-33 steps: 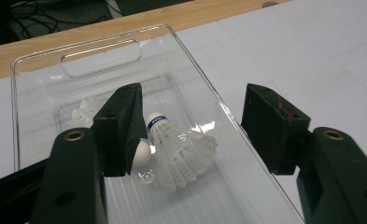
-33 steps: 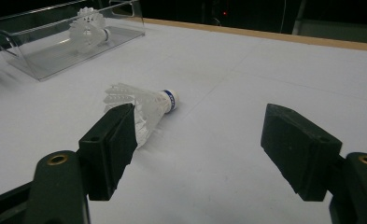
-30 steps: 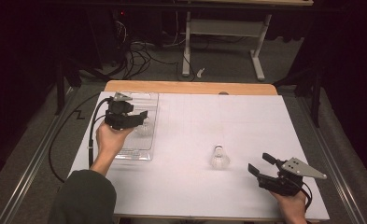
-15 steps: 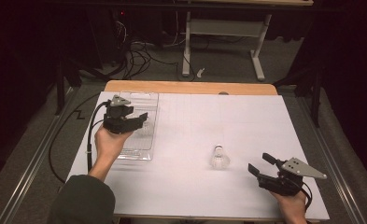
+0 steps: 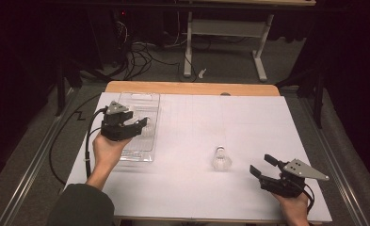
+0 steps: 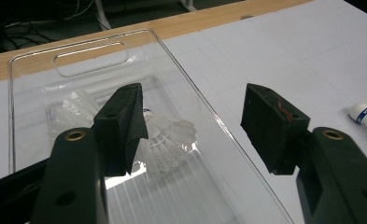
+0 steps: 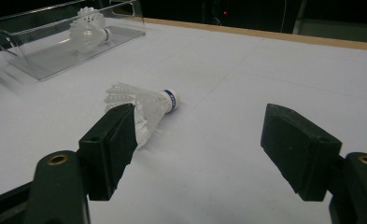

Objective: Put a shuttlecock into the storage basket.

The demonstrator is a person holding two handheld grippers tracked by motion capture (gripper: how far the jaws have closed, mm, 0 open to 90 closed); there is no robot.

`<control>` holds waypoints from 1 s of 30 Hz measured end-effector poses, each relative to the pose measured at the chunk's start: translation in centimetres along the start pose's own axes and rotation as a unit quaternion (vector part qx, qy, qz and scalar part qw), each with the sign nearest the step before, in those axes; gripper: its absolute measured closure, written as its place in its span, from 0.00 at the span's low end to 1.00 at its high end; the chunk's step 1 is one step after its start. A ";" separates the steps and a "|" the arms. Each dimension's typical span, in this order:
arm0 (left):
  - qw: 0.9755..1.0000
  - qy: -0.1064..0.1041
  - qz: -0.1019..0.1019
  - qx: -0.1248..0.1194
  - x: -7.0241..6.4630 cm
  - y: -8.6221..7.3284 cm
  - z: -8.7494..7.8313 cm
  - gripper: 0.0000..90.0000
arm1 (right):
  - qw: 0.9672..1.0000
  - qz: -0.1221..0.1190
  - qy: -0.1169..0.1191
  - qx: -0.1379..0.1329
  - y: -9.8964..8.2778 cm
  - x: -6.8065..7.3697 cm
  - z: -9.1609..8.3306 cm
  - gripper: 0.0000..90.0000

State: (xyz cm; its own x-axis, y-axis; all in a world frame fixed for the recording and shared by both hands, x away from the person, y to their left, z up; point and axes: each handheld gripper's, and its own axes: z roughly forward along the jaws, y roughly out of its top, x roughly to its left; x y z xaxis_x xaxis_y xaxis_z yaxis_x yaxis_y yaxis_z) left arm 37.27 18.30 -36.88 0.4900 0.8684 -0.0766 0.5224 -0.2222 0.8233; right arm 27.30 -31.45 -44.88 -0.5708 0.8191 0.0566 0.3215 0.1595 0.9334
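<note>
A clear plastic tray [image 5: 145,101] lies at the table's left, with white shuttlecocks [image 6: 169,140] in it. My left gripper [image 5: 140,123] hovers over the tray, jaws wide apart with nothing between them [image 6: 190,102]. One more white shuttlecock [image 5: 221,159] with a blue-banded cork lies on its side on the white sheet, right of centre. My right gripper [image 5: 261,165] rests low near the front right edge, open and empty, pointing at that shuttlecock [image 7: 144,105], which lies just beyond its left jaw. In the right gripper view the tray [image 7: 45,56] stands far off to the left.
A white sheet [image 5: 248,122] covers the wooden table, whose bare strip [image 5: 192,88] shows at the far edge. Cables, a white stand [image 5: 225,28] and dark floor lie beyond. A black cable [image 5: 86,141] trails from the left gripper off the table's left side.
The left gripper has drifted slightly toward the near side above the tray. The right gripper and the loose shuttlecock have not moved.
</note>
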 end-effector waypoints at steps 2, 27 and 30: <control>1.000 -0.001 -0.001 -0.002 0.0 -0.1 -0.1 0.44 | 1.000 0.000 0.000 0.000 0.0 0.0 0.0 0.30; 1.000 -0.019 -0.006 -0.021 -0.7 -1.7 -1.3 0.44 | 1.000 0.000 0.000 0.000 0.0 0.0 0.0 0.30; 1.000 -0.018 -0.005 -0.020 -0.7 -1.9 -1.5 0.44 | 1.000 0.000 0.001 0.001 0.0 0.0 0.0 0.30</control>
State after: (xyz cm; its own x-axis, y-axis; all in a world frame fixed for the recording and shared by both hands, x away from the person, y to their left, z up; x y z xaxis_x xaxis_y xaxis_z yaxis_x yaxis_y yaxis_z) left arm 34.86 18.77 -37.56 0.5106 0.8534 -0.1051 0.4989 -0.1946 0.8445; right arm 27.32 -31.43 -44.88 -0.5720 0.8183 0.0567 0.3221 0.1605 0.9330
